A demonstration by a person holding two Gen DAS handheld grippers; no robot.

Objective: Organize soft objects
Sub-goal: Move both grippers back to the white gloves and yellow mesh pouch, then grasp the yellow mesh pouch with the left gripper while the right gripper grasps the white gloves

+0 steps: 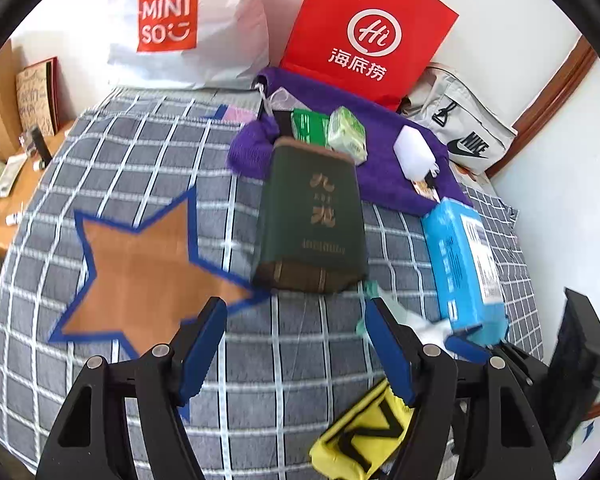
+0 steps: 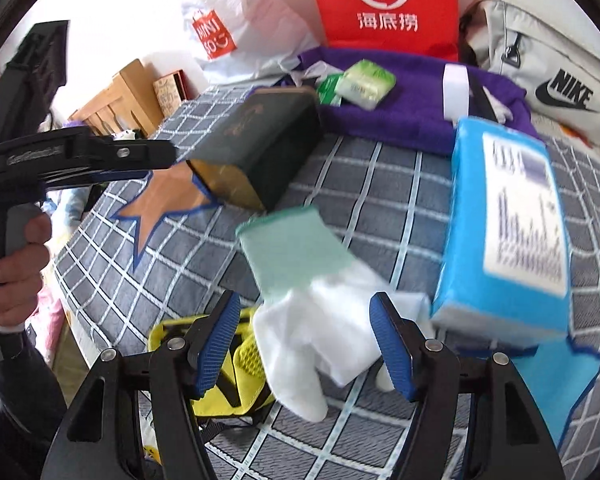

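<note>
My right gripper (image 2: 304, 344) wide open, empty, glove (image 2: 320, 320) between fingers. Left gripper (image 1: 296, 344) wide, empty, near dark box (image 1: 312, 216). Glove lies just right of box, touching blue pack (image 2: 504, 224). Risk, I judge: thin glove slips, or finger snags sheet (image 2: 340, 184).

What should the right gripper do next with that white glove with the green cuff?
Probably ease the right gripper forward and down, then close on the white knitted glove with the pale green cuff. Its blue-padded fingers stand open on either side of the glove, which lies flat on the grey checked bedsheet, apparently ungripped. The blue tissue pack sits close on the right, so a straight approach seems safest.
</note>
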